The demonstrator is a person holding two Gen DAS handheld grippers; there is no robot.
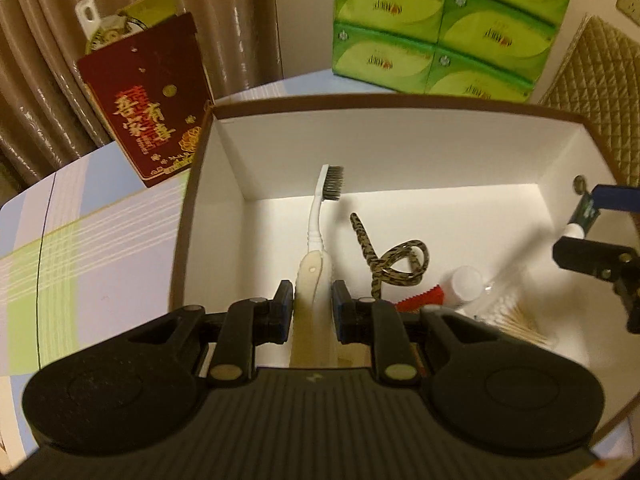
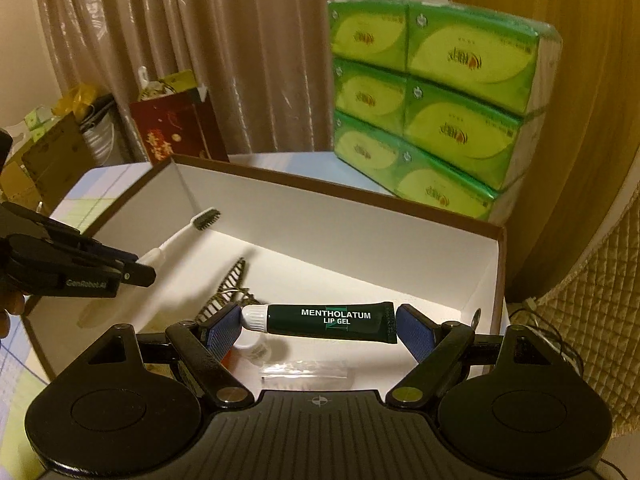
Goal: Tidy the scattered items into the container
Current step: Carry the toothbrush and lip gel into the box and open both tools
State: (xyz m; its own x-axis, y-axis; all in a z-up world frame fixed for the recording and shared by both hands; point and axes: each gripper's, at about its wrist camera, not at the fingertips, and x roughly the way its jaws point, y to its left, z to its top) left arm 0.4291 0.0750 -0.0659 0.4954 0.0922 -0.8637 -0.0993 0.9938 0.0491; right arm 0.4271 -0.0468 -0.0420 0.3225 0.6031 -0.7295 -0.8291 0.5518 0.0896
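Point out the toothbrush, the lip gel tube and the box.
toothbrush (image 1: 319, 216), left wrist view, on its white neck.
lip gel tube (image 2: 334, 321), right wrist view, on its dark green body.
box (image 1: 384, 101), left wrist view, on its far brown rim.

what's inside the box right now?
Lying in the box: patterned cord, small white bottle, red item, cotton swabs. Left gripper hides part of the floor.
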